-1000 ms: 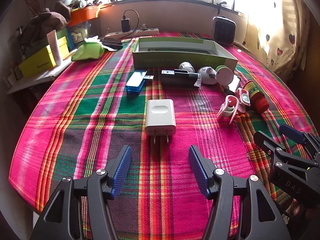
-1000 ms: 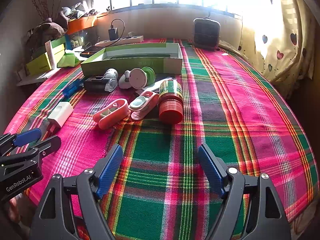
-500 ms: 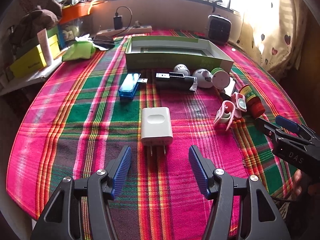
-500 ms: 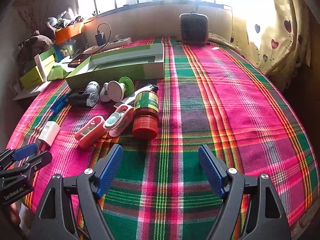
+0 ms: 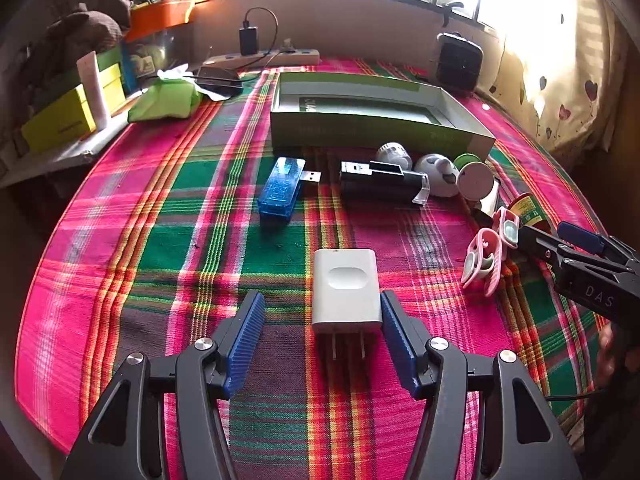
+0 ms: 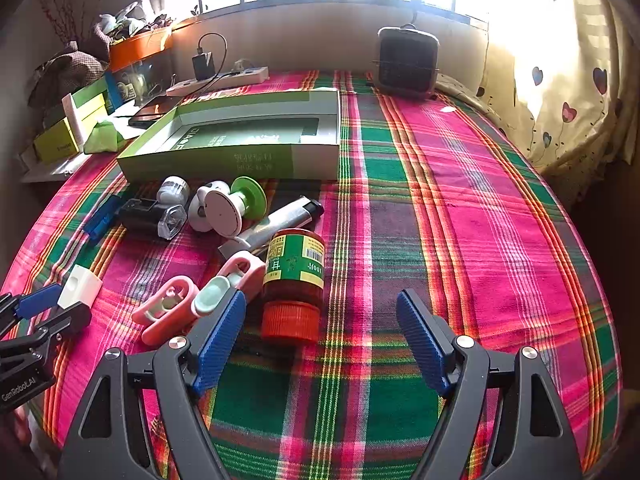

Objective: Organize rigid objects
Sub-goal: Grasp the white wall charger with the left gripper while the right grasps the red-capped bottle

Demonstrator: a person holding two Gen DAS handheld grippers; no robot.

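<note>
The left tool (image 5: 320, 332) is spread wide, straddling the white charger (image 5: 346, 290) flat on the plaid worktop (image 5: 160, 240), prongs toward the camera. The right tool (image 6: 318, 344), equally wide, brackets the red-capped jar (image 6: 294, 286). The green box (image 5: 376, 118) presumably receives both.

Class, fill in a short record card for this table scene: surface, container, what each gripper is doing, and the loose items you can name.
surface: plaid tablecloth
container: open green box, nothing loose seen inside
left gripper: open, jaws either side of white charger
right gripper: open, close behind red-capped jar lying on its side
other items: blue USB stick, two pink clips, grey tube
</note>
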